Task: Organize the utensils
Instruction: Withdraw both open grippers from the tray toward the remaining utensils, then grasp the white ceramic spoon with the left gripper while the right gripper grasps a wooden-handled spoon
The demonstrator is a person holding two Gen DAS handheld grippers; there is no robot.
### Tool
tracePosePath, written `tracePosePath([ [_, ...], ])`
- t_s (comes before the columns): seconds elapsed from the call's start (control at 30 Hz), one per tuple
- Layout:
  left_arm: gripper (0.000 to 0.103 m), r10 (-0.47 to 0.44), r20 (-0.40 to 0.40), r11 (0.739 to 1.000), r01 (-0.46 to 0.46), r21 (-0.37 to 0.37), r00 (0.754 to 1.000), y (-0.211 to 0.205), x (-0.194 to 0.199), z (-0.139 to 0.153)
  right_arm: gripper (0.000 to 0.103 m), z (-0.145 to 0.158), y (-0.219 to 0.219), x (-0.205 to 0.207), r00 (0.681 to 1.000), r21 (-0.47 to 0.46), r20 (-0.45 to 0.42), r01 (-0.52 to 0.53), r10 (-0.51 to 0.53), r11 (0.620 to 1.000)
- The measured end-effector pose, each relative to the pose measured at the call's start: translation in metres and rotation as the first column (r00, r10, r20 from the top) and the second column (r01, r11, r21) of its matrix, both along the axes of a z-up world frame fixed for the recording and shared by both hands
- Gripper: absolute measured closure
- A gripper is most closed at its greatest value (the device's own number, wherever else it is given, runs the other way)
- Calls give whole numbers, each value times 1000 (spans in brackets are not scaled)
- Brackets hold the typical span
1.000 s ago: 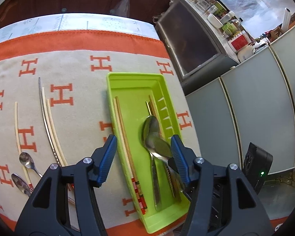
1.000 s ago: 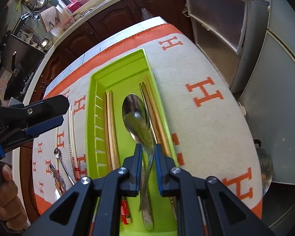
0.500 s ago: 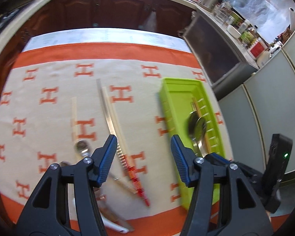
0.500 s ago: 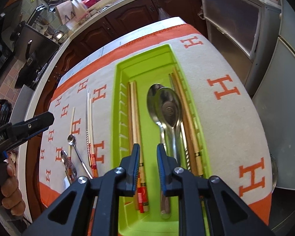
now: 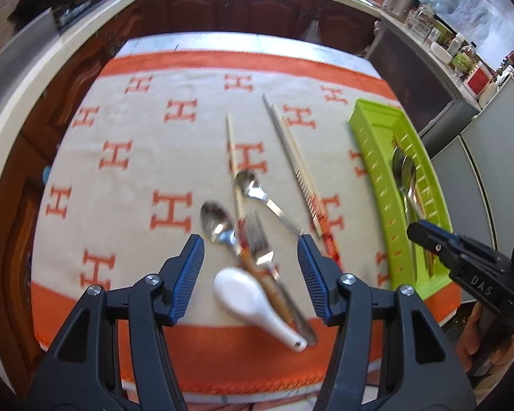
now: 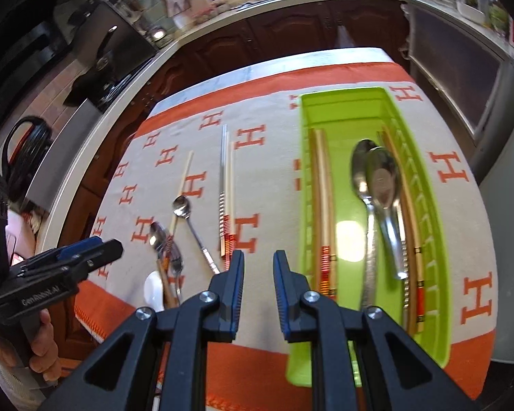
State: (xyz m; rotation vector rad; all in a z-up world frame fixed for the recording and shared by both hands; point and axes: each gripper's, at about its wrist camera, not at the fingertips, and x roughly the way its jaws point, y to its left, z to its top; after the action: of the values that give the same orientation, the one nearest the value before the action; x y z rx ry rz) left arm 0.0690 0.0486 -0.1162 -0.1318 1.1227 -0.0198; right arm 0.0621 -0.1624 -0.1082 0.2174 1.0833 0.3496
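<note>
Loose utensils, left of green tray (image 5: 373, 161) on H-print cloth (image 5: 137, 157): white ceramic spoon (image 5: 253, 303), glossy, rounded; steel fork (image 5: 260, 243); 2 steel spoons (image 5: 219, 222); pale chopsticks (image 5: 291, 150). Tray, ribbed plastic, holds 2 lg spoons (image 6: 377, 178) + wooden chopsticks.

My left gripper (image 5: 250, 275): jaws wide apart, empty, over the pile. Right gripper (image 6: 258, 291): narrow gap, empty, at tray's left rim.

Next, I judge: drop left, pinch one handle only; pieces overlap.

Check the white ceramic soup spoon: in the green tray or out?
Out. The white ceramic soup spoon lies on the orange-and-beige H-patterned cloth, between the left gripper's open fingers, well apart from the green plastic tray.
</note>
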Motion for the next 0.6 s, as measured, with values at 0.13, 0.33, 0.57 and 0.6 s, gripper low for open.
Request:
tracePosePath([
  [0.13, 49, 26, -65, 996, -31, -79, 998, 15, -13, -19, 86, -3, 16, -6, 999, -1, 0, -40, 40, 999],
  [0.33, 49, 47, -140, 966, -80, -246, 989, 33, -28, -47, 86, -14, 32, -12, 997, -16, -24, -73, 73, 997],
  [0.57, 49, 2, -198, 899, -89, -430, 980, 38, -36, -76, 86, -23, 43, -21, 995, -11, -41, -91, 90, 996],
  [0.6, 49, -3, -206, 886, -93, -454, 979, 37, -37, -81, 86, -24, 44, -23, 995, -13, -43, -93, 93, 996],
])
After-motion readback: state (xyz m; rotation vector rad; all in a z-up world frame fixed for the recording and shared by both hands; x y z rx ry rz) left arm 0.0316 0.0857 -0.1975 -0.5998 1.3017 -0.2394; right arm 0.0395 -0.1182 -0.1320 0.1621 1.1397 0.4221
